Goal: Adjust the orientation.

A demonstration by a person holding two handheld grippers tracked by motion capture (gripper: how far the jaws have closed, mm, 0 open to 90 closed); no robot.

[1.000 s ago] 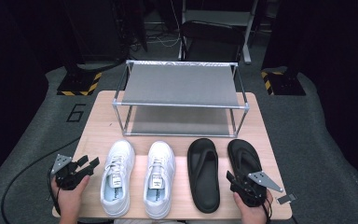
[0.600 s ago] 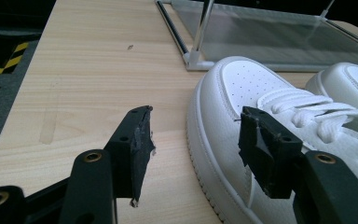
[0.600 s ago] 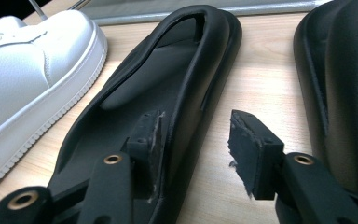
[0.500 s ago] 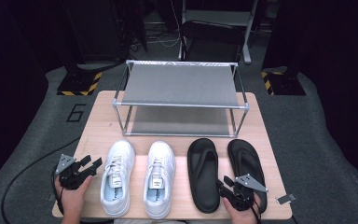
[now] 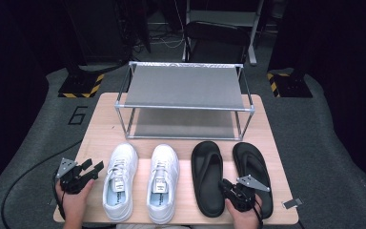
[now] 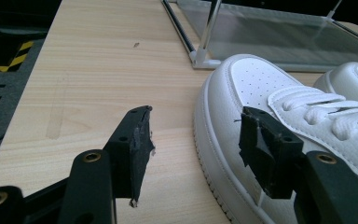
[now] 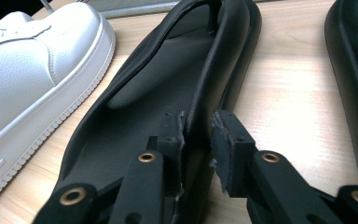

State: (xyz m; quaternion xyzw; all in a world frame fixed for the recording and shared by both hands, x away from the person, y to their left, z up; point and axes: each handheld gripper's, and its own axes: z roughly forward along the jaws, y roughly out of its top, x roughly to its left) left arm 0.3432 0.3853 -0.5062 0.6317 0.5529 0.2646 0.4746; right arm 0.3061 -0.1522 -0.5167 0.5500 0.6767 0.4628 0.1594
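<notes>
A pair of white sneakers lies at the table's front: the left sneaker point(image 5: 120, 181) point(image 6: 261, 79) and the right sneaker point(image 5: 163, 183) point(image 7: 28, 56). To their right lie two black flip-flops. My right gripper point(image 5: 225, 186) point(image 7: 198, 135) is shut on the raised side edge of the left flip-flop point(image 5: 208, 171) point(image 7: 144, 93) near its heel. The right flip-flop point(image 5: 251, 164) point(image 7: 354, 70) lies untouched beside it. My left gripper point(image 5: 91, 168) point(image 6: 196, 135) stands open at the outer side of the left sneaker, one jaw over its sole edge, holding nothing.
A two-tier metal shoe rack point(image 5: 183, 86) point(image 6: 205, 51) stands at the back of the wooden table point(image 5: 105, 124), both shelves bare. A small grey tag point(image 5: 291, 203) lies near the front right corner. Dark floor and a chair lie beyond.
My right gripper has shifted left from the right flip-flop's heel onto the left flip-flop's edge. The left gripper has barely moved.
</notes>
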